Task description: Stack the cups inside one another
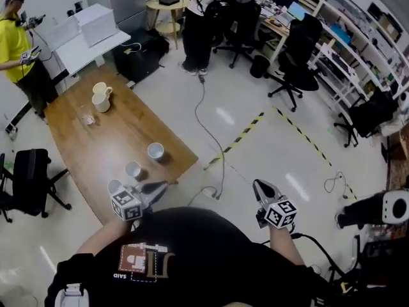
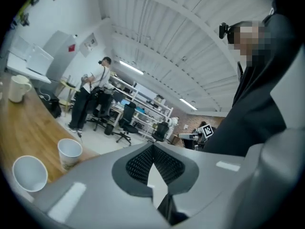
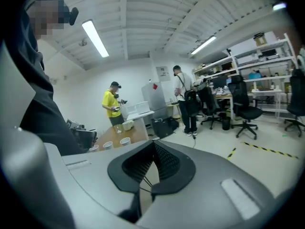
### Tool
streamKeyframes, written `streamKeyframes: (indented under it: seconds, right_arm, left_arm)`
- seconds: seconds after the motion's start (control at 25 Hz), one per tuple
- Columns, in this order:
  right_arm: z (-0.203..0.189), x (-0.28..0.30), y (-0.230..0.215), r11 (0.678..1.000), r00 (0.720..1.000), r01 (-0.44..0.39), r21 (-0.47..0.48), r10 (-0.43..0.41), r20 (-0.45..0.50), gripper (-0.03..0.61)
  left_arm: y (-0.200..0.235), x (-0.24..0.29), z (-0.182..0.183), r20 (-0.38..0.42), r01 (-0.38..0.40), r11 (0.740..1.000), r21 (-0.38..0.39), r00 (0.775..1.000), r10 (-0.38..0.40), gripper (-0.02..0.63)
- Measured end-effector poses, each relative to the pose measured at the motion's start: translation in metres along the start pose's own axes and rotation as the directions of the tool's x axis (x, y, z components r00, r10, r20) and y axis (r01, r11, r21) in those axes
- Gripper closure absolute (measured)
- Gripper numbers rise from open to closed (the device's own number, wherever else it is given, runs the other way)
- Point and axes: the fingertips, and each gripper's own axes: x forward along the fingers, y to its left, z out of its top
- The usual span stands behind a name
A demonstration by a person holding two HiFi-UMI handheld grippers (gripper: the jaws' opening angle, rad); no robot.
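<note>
White cups (image 1: 132,169) wait unstacked at the near end of the counter (image 1: 108,139); left gripper (image 1: 164,185) and right gripper (image 1: 257,185) hover empty, jaws together. Reaching step, I'd say: next, open around a cup.

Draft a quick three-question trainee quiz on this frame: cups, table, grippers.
1. How many white paper cups stand at the near end of the wooden table?
2. True or false: two of those cups are already nested.
3. The right gripper holds: A) a cup B) a mug C) nothing

Key: 1. three; 2. false, all stand apart; 3. C, shut and empty.
</note>
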Motion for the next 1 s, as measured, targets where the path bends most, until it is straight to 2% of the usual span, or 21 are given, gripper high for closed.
streamKeyframes:
  seconds: [0.08,0.12,0.2,0.24,0.32,0.44,0.56,0.68,0.76,0.8,0.92,1.0]
  right_arm:
    - [0.018,0.030,-0.025,0.993,0.993,-0.115,-0.039,0.114,-0.028,0.565]
    - [0.028,0.047,-0.034,0.982,0.983,-0.180,-0.063,0.176,-0.052,0.565]
    - [0.046,0.082,-0.042,0.945,0.948,-0.309,-0.109,0.297,-0.110,0.565]
    - [0.054,0.101,-0.041,0.921,0.927,-0.367,-0.127,0.351,-0.135,0.565]
    - [0.066,0.138,-0.029,0.870,0.880,-0.467,-0.156,0.441,-0.174,0.565]
    - [0.073,0.180,0.006,0.791,0.811,-0.580,-0.193,0.540,-0.223,0.565]
    - [0.071,0.207,0.056,0.705,0.737,-0.673,-0.222,0.619,-0.271,0.565]
    - [0.062,0.223,0.116,0.620,0.670,-0.742,-0.256,0.671,-0.317,0.565]
    - [0.055,0.229,0.157,0.580,0.641,-0.767,-0.274,0.688,-0.339,0.565]
    - [0.051,0.231,0.176,0.566,0.632,-0.775,-0.281,0.693,-0.347,0.565]
    - [0.037,0.237,0.229,0.538,0.617,-0.787,-0.303,0.696,-0.367,0.563]
    - [0.026,0.242,0.253,0.536,0.620,-0.784,-0.312,0.685,-0.382,0.563]
  left_arm:
    - [0.008,0.011,0.005,0.049,-0.120,0.993,0.007,0.992,0.120,0.612]
    - [0.010,0.013,0.008,0.077,-0.191,0.982,-0.003,0.979,0.191,0.612]
    - [0.010,0.005,0.015,0.148,-0.330,0.943,-0.048,0.931,0.334,0.612]
    - [0.008,-0.007,0.018,0.182,-0.394,0.916,-0.074,0.898,0.400,0.612]
    - [0.002,-0.038,0.020,0.236,-0.510,0.852,-0.123,0.819,0.524,0.612]
    - [-0.015,-0.085,0.023,0.302,-0.629,0.758,-0.173,0.699,0.648,0.612]
    - [-0.036,-0.127,0.020,0.349,-0.701,0.687,-0.192,0.605,0.716,0.612]
    - [-0.051,-0.171,0.004,0.358,-0.763,0.615,-0.200,0.527,0.771,0.612]
    - [-0.060,-0.196,-0.005,0.369,-0.777,0.590,-0.217,0.495,0.787,0.612]
    - [-0.065,-0.207,-0.009,0.371,-0.779,0.585,-0.224,0.487,0.791,0.612]
    - [-0.076,-0.238,-0.017,0.374,-0.775,0.586,-0.236,0.484,0.791,0.612]
    - [-0.076,-0.256,-0.023,0.376,-0.768,0.594,-0.241,0.490,0.786,0.612]
